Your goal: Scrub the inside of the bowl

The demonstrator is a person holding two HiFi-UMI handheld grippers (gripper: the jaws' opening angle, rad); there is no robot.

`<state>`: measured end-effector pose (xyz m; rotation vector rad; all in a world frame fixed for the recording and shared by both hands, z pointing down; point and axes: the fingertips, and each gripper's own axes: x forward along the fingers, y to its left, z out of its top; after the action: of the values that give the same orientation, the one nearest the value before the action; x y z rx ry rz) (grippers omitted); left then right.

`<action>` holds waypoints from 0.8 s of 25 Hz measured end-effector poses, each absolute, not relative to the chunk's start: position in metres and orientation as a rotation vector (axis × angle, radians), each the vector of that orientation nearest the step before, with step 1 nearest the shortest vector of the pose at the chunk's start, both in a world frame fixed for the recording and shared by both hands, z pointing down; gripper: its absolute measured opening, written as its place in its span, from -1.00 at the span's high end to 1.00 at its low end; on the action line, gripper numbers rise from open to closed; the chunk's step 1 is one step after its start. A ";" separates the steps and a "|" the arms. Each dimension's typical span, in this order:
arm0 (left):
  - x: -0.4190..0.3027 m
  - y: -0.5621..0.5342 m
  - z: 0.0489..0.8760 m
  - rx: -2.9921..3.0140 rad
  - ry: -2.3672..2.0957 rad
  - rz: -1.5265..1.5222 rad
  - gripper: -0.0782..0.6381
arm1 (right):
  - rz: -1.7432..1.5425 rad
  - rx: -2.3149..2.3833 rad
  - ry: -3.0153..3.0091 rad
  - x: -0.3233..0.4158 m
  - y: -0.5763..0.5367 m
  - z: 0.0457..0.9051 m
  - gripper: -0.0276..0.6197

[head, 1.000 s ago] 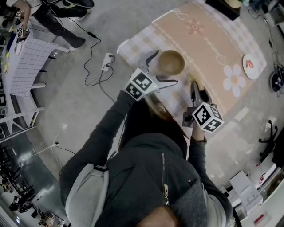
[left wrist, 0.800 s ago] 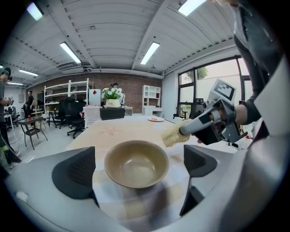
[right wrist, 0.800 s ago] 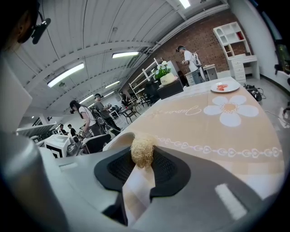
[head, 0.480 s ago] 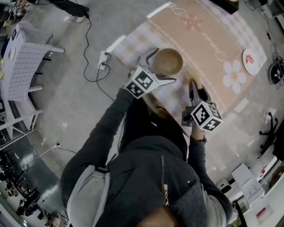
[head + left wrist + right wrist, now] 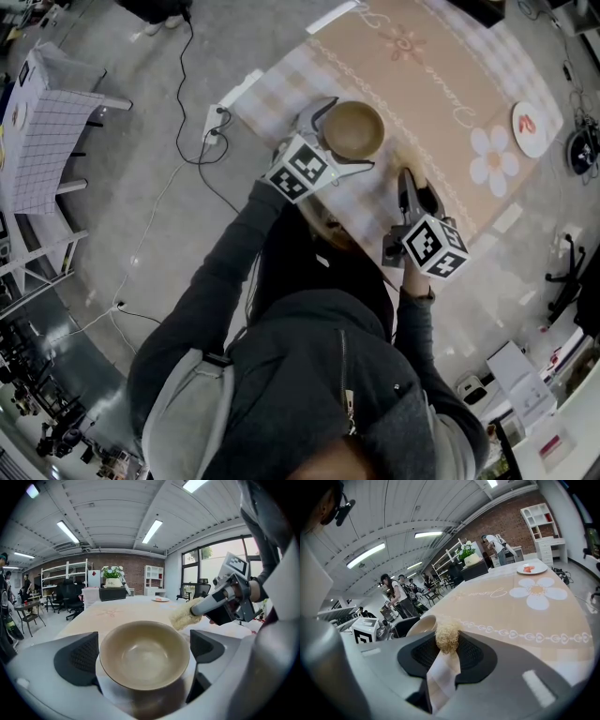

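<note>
Showing a glossy tan inside, the bowl [image 5: 144, 654] is clasped by the left gripper [image 5: 345, 139], a straw-coloured scrubber [image 5: 447, 638] by the right gripper [image 5: 449, 652].

bowl [image 5: 354, 129] between jaws of left gripper [image 5: 341, 141], scrubber [image 5: 185, 616] in right gripper [image 5: 412, 194] at its right.

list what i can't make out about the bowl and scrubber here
- Base of the bowl: left gripper view, hidden by the left gripper.
- Most of the bowl: right gripper view, behind the right gripper and scrubber.
- What lies on the plate: head view, too small.
</note>
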<state>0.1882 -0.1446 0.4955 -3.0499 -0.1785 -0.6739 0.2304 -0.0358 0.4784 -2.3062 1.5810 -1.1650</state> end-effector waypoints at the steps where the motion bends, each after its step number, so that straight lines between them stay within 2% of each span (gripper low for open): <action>1: 0.189 -0.144 0.497 -3.050 -0.181 -0.676 -0.89 | -1.166 -2.306 1.582 0.231 -0.036 0.479 0.59; 20: 0.192 -0.147 0.498 -3.074 -0.166 -0.667 -0.85 | -1.155 -2.313 1.652 0.228 -0.041 0.475 0.59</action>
<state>0.1918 -0.1471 0.4982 -3.0742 -0.1661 -0.6669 0.2276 -0.0413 0.4751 -2.3129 1.6517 -1.1551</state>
